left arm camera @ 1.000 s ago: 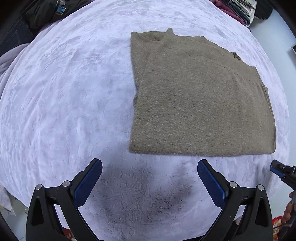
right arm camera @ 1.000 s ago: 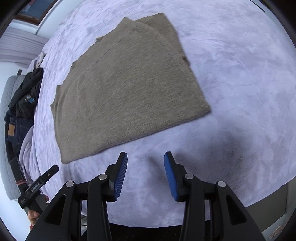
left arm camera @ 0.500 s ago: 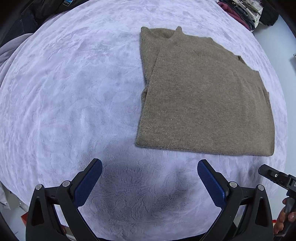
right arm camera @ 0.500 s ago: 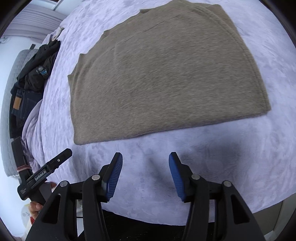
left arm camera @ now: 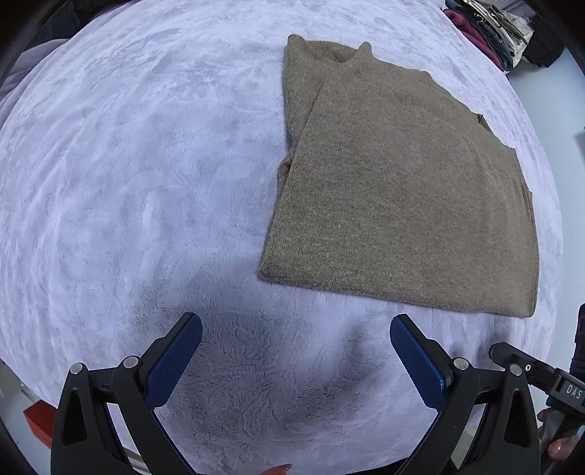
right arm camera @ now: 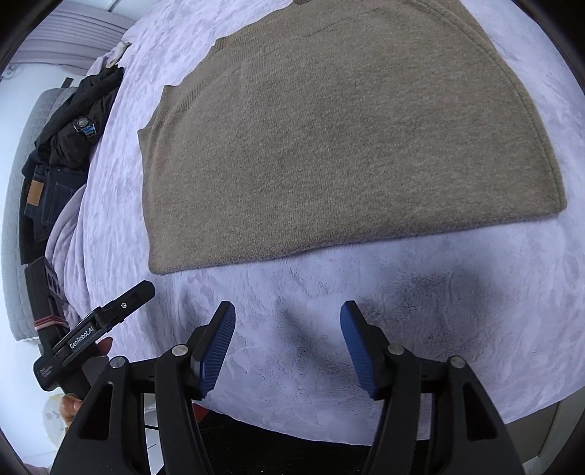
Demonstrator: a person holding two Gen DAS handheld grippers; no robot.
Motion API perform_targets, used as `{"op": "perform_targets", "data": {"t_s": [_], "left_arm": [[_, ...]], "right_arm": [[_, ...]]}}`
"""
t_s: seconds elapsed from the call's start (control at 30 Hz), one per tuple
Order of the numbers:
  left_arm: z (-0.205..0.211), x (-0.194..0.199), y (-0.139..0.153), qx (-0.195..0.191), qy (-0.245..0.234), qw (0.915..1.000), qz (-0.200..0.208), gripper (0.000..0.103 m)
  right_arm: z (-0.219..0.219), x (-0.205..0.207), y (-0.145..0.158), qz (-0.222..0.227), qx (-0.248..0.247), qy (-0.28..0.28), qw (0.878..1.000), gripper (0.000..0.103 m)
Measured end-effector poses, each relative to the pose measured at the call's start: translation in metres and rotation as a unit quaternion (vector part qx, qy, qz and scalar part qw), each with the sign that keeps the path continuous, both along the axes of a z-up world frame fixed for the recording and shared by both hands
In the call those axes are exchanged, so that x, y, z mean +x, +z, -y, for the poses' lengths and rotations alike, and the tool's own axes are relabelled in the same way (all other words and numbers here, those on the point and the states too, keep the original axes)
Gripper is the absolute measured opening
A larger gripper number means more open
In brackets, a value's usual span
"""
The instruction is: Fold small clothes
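Note:
A brown knitted sweater (left arm camera: 395, 190) lies flat and folded on the pale lilac fleece blanket (left arm camera: 128, 182); its hem edge faces me. My left gripper (left arm camera: 296, 329) hangs open over bare blanket, below the sweater's near left corner, with nothing between its blue pads. In the right wrist view the same sweater (right arm camera: 329, 139) fills the upper half. My right gripper (right arm camera: 289, 314) is above the blanket (right arm camera: 457, 292) just short of the hem; its jaws are opening and hold nothing. The left gripper's body (right arm camera: 95, 329) shows at the lower left, held by a hand.
A heap of dark clothes and jeans (right arm camera: 62, 146) lies at the blanket's left edge in the right wrist view. Folded garments (left arm camera: 490, 25) are stacked at the far right corner in the left wrist view. A red box (left arm camera: 36, 424) sits below the bed edge.
My right gripper has swung across toward the sweater's hem and its jaws have widened. The left gripper has stayed open with only a slight roll; the sweater has not moved.

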State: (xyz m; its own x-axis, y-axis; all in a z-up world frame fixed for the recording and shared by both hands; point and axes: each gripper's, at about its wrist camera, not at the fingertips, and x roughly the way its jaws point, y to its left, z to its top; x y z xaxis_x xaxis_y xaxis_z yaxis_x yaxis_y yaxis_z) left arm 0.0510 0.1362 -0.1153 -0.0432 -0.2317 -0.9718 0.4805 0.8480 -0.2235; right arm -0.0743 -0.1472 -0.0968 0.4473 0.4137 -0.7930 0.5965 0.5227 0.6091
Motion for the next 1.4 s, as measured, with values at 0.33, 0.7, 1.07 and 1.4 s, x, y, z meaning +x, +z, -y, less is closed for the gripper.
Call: {"op": "perform_targets", "data": {"t_s": [0.33,0.7,1.07,1.4], "left_arm": [[-0.001,-0.001,-0.016,0.004,0.008,0.9999,-0.009,0.103],[0.003,-0.001,-0.020,-0.085,0.040,0.9943,-0.050,0.103],[0.021,-0.004,-0.019,-0.168,0.079,0.9764,-0.111,0.103],[0.032,0.002,-0.030,-0.223,0.130,0.9524,-0.162,0.103]], "right_arm": [[-0.012,0.003,-0.012,0.035,0.018,0.024,0.999,0.064],[-0.009,0.015,-0.036,0.093,0.080,-0.003,0.992,0.064],[0.017,0.022,-0.057,0.134,0.160,-0.097,0.973,0.064],[0.028,0.023,-0.072,0.184,0.232,-0.132,0.946,0.016]]}}
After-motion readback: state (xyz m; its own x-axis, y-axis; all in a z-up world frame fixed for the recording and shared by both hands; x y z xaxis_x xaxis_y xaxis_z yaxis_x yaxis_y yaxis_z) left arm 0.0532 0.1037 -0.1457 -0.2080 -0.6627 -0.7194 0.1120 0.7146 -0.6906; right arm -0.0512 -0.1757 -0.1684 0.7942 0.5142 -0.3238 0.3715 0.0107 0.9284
